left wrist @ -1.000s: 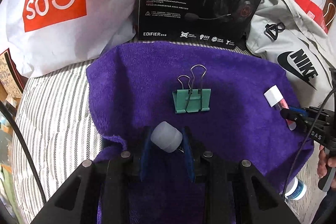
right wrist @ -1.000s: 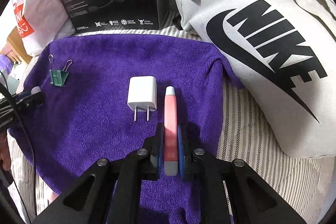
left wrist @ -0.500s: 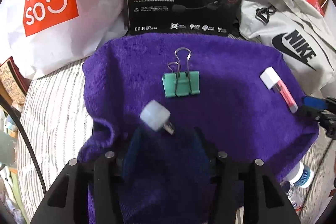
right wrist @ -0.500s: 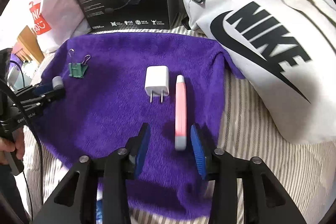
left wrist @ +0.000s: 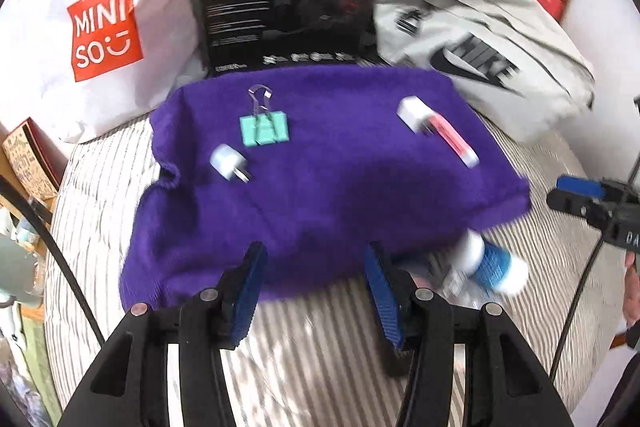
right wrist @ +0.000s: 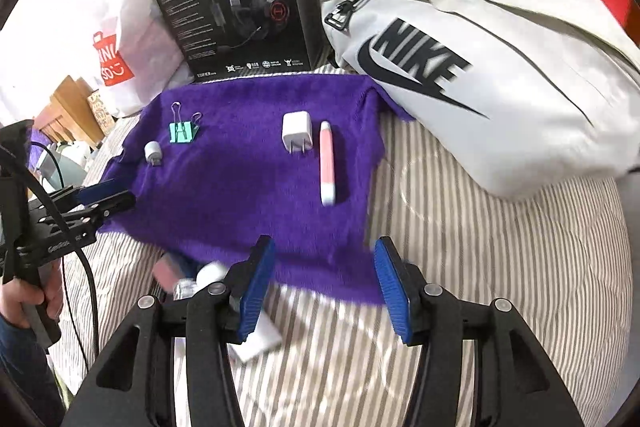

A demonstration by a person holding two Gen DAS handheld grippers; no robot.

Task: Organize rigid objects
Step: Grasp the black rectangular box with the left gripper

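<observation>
A purple towel (left wrist: 320, 195) lies on striped bedding and carries four items. On its left are a green binder clip (left wrist: 264, 129) and a small white plug adapter (left wrist: 226, 161). On its right a white charger (right wrist: 296, 129) lies beside a pink pen-like stick (right wrist: 327, 163). My left gripper (left wrist: 314, 251) is open and empty, hanging over the towel's near edge, well back from the adapter. My right gripper (right wrist: 324, 243) is also empty. Its jaws are opening, and it hovers over the near edge, back from the pink stick. Each gripper shows in the other's view: the left gripper (right wrist: 104, 195) and the right gripper (left wrist: 576, 191).
A black headset box (right wrist: 240, 7), a grey Nike bag (right wrist: 460, 59) and a white Miniso bag (left wrist: 100, 23) line the far side. A blue-labelled bottle (left wrist: 490, 263) and a white block (right wrist: 256, 343) lie at the towel's near edge. A hand (right wrist: 24, 299) holds the left gripper's handle.
Both grippers opened: the left let go of the white adapter, the right let go of the pink stick. Both then pulled back and up, so the whole towel now shows.
</observation>
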